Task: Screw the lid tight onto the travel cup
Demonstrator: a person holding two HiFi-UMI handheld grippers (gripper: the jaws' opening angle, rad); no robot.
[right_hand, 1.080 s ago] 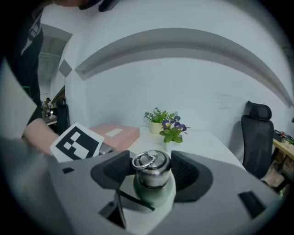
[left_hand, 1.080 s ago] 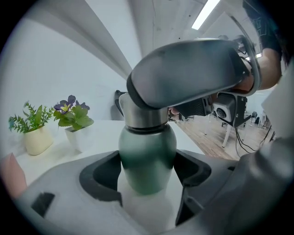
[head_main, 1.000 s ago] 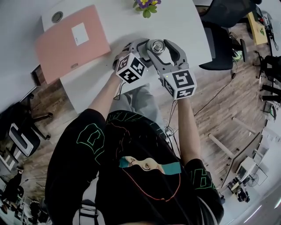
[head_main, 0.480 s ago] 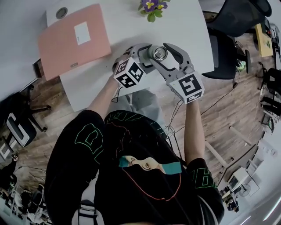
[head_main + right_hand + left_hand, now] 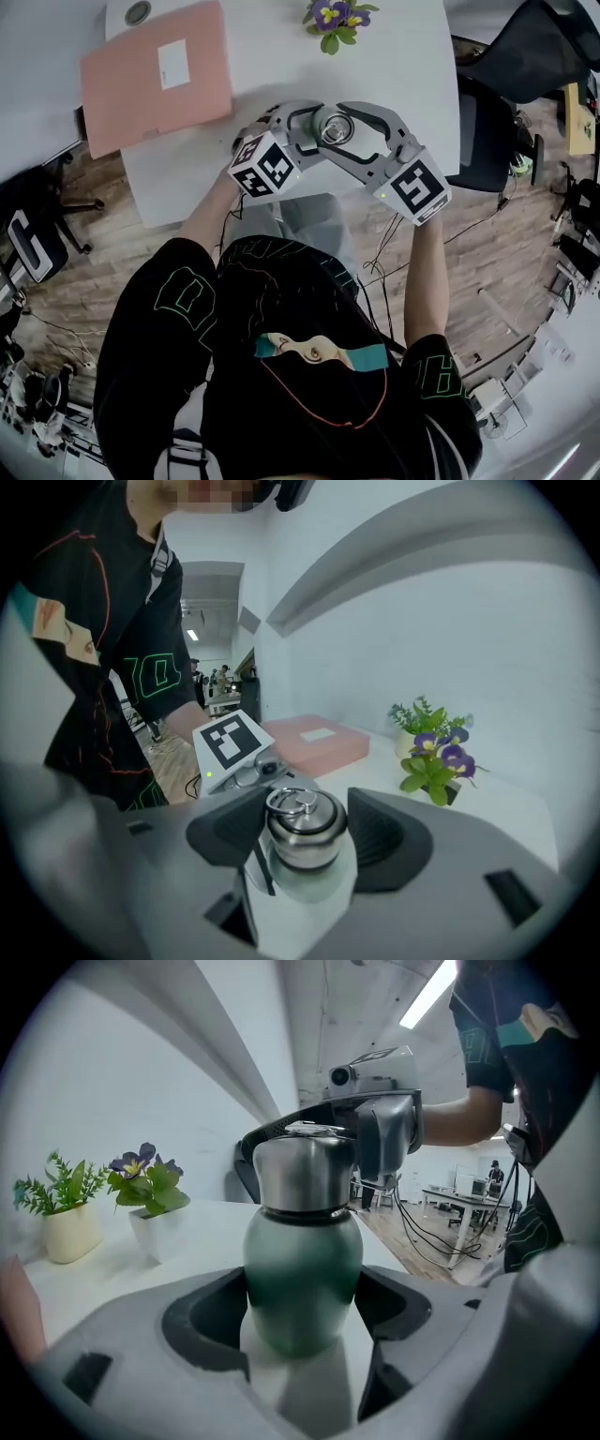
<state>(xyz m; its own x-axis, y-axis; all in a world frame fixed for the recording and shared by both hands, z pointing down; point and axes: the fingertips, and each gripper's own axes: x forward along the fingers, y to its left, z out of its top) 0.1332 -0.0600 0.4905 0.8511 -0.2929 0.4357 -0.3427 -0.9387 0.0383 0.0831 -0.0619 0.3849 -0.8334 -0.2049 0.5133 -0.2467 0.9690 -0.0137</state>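
Left claw [image 5: 302,1309] clamps the travel cup [image 5: 302,1251] steady on the counter [image 5: 281,56]; right claw [image 5: 305,841] pinches the lid [image 5: 302,822], ready for twisting.

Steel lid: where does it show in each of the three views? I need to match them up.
Head view: the steel lid is upper centre, seen from above.
Left gripper view: the lid is at centre, on top of the green cup body.
Right gripper view: the lid is lower centre, with its ring on top.
Shared landmark: the purple-flowered plant.
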